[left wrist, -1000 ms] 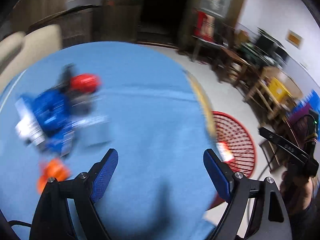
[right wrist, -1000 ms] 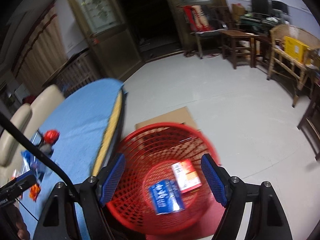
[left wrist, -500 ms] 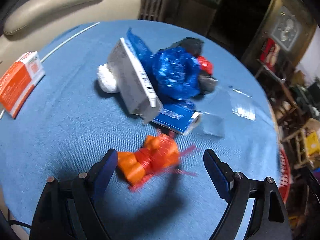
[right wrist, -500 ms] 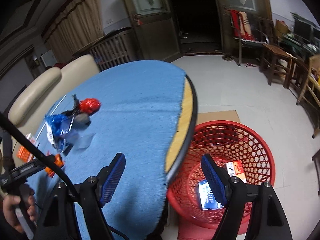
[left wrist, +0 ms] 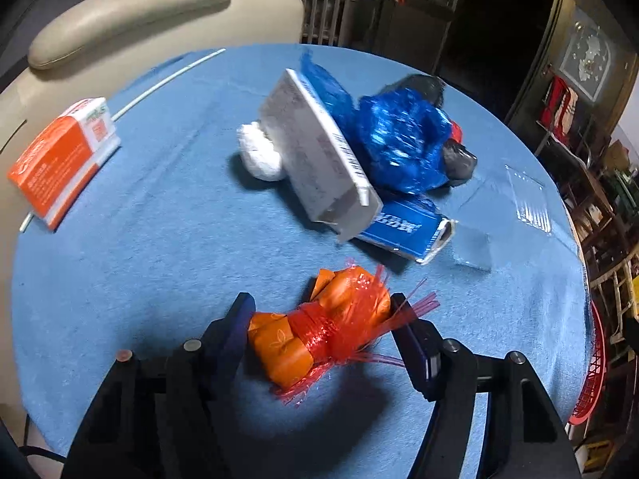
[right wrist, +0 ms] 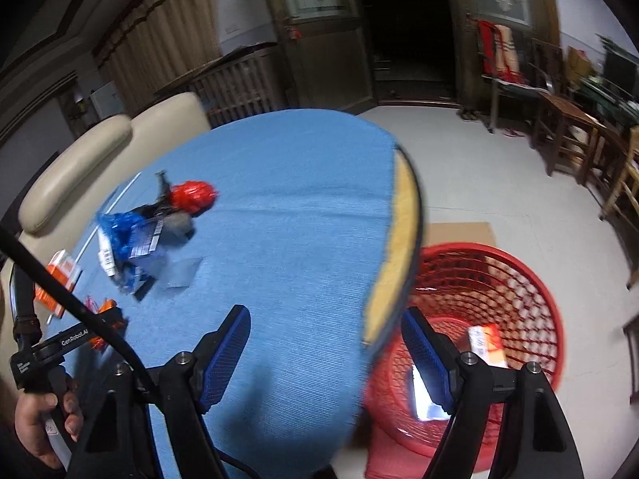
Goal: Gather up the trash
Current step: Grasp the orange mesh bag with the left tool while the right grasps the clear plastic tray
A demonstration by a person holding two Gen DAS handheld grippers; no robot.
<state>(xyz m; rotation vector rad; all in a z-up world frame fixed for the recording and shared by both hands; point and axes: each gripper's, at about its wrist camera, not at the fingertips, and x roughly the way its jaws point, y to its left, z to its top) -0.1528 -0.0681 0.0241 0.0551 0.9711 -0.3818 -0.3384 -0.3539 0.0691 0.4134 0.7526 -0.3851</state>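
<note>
The left gripper (left wrist: pixel 321 321) is reaching down over the blue-covered counter (left wrist: pixel 159 239), and its jaws have just been closing around an orange wrapper bundled in red netting (left wrist: pixel 319 329); the left pad is touching one end of the bundle and the right pad is pressing into the netting at the other, so the jaws are apparently gripping it, though the frayed red strands are blurring the contact on the right side; the bundle is lying on the cloth, near the counter's close edge. Beyond it a pile of trash is sitting in the middle of the counter: a grey carton (left wrist: pixel 319 159) tilting against a crumpled blue bag (left wrist: pixel 399 139), a white wad (left wrist: pixel 259 155) tucked just beside the carton, a flat blue packet (left wrist: pixel 407 227) lying under the carton's lower end, and a clear plastic piece (left wrist: pixel 499 219) lying to the right; an orange and white box (left wrist: pixel 64 159) is lying well apart at the left edge, near a cream sofa (left wrist: pixel 159 12).

The right gripper (right wrist: pixel 325 353) is hanging over the counter's edge with its jaws standing wide apart and nothing between them; below and to the right a red mesh basket (right wrist: pixel 519 279) is standing on the floor, holding a couple of flat packets; a hand (right wrist: pixel 40 423) is grasping the left gripper's handle at the lower left.
</note>
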